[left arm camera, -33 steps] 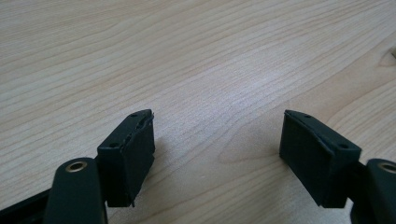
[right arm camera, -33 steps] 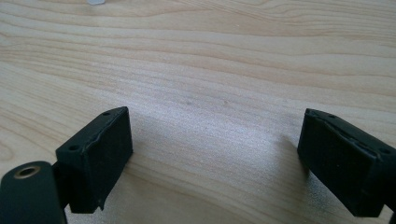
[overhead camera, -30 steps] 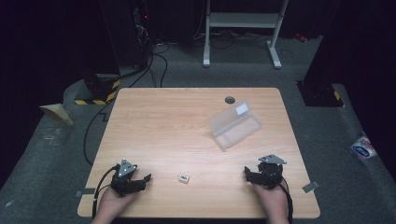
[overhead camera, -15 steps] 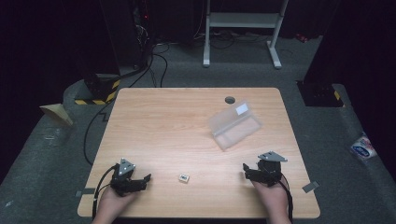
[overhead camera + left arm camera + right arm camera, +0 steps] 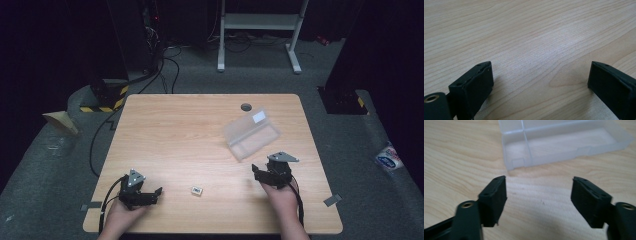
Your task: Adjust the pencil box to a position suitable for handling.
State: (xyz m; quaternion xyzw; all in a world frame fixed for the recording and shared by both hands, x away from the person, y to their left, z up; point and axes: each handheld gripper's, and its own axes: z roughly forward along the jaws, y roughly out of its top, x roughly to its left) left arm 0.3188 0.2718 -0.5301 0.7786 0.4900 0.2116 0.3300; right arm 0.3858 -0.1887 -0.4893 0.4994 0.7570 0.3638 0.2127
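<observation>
A clear plastic box (image 5: pixel 251 134) with its lid raised lies on the right half of the wooden table (image 5: pixel 175 130). In the right gripper view the clear box (image 5: pixel 564 142) sits just beyond my right gripper (image 5: pixel 539 180), and I see a divider inside it. My right gripper (image 5: pixel 257 173) is open; its jaws have just been closing with nothing between them. A small white piece (image 5: pixel 197 190) lies near the front edge between both hands. My left gripper (image 5: pixel 158 193) rests low at the front left. In the left gripper view, my left gripper (image 5: pixel 541 65) has just been opening, with bare wood between its jaws.
A round cable hole (image 5: pixel 245 106) sits at the table's far edge. Beyond the table are a white metal stand (image 5: pixel 260 22), black cables on the floor and a yellow-black striped block (image 5: pixel 102 102). Grey tape (image 5: pixel 331 200) marks the front right corner.
My right gripper has lifted and moved away from the person toward the clear box. The left hand has stayed where it was.
</observation>
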